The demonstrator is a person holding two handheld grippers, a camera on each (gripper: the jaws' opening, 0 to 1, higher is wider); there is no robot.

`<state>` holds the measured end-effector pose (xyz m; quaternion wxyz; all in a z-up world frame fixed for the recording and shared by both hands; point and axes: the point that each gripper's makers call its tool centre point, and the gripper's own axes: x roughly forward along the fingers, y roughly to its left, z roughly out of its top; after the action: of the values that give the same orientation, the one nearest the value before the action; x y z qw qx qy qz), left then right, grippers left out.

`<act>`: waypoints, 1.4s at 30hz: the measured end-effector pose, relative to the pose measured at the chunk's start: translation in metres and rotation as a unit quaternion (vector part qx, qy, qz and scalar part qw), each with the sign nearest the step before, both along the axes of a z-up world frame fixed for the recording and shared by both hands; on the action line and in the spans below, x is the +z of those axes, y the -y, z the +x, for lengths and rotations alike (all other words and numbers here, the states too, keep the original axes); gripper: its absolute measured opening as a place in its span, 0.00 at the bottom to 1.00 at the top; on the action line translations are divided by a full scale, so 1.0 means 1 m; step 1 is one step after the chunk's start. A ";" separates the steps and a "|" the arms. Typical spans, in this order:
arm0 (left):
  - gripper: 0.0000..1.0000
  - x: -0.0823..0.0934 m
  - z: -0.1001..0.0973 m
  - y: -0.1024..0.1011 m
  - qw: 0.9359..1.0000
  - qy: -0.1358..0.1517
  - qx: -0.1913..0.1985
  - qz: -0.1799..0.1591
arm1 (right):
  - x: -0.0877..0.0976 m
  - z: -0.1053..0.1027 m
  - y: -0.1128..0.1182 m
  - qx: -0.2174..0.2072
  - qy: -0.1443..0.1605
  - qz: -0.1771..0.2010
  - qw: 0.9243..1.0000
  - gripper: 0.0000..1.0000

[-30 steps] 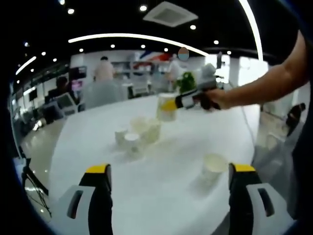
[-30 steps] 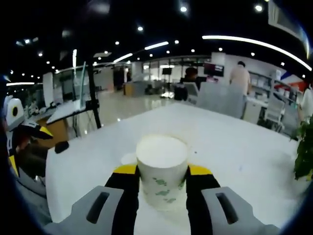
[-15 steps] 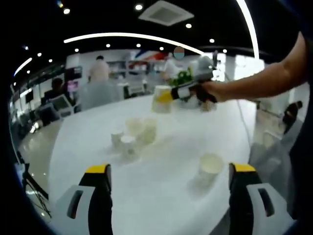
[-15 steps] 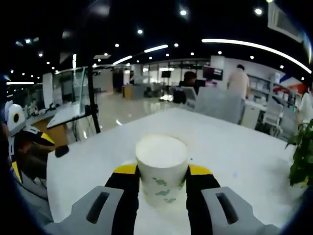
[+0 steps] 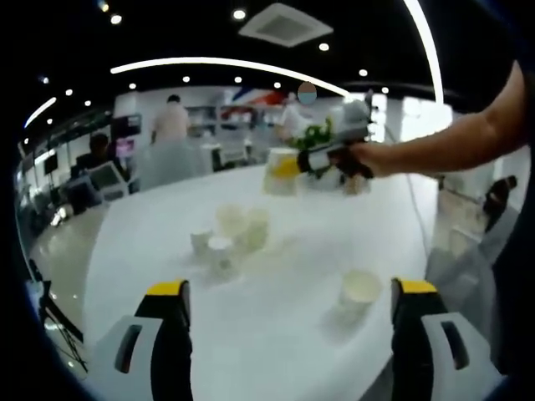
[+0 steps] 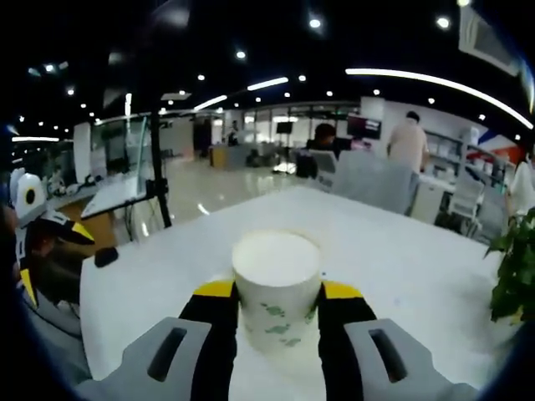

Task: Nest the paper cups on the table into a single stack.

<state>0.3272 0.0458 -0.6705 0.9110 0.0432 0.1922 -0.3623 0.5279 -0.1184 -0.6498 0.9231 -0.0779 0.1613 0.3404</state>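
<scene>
Since the earlier frames the right gripper (image 5: 288, 167) has lifted its cup away from the cluster of cups and holds it higher, farther back over the tabletop (image 5: 276, 334); the cluster and the lone cup sit as before.

Right gripper view: right gripper fingers (image 6: 219, 322) clamped on a paper cup (image 6: 277, 288), one on each side of its wall. Cup upright, rim up, pale with green leaf marks on the side. White tabletop (image 6: 401, 267) below and beyond it. A potted plant (image 6: 512, 271) stands on the tabletop, well right of the held cup.

Left gripper view: left gripper (image 5: 288, 334) with fingers (image 5: 171, 334) wide apart, holding nothing, low over the near part of the tabletop. A lone cup (image 5: 359, 292) stands upright just inside the right-hand finger. The cluster of cups (image 5: 230, 238) stands farther back, left of the lone cup; exact count hard to tell, blurred. The held cup (image 5: 278, 171) hangs in the air beyond the cluster, the person's forearm (image 5: 443, 146) reaching in from the right.
</scene>
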 end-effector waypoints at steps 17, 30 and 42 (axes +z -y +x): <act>0.99 0.003 0.001 0.001 1.000 -0.003 0.009 -0.010 | 0.007 -0.023 -0.005 0.021 0.004 0.010 1.000 0.34; 0.99 0.004 0.005 0.007 1.000 0.004 0.011 -0.015 | 0.015 -0.037 -0.006 0.029 0.000 0.026 0.999 0.34; 0.98 0.004 0.005 0.017 1.000 -0.009 0.004 -0.026 | 0.018 -0.054 -0.013 0.053 0.014 0.005 0.998 0.34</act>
<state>0.3323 0.0287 -0.6670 0.9114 0.0153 0.1914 -0.3640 0.4739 -0.1050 -0.6316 0.9062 -0.0861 0.1422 0.3888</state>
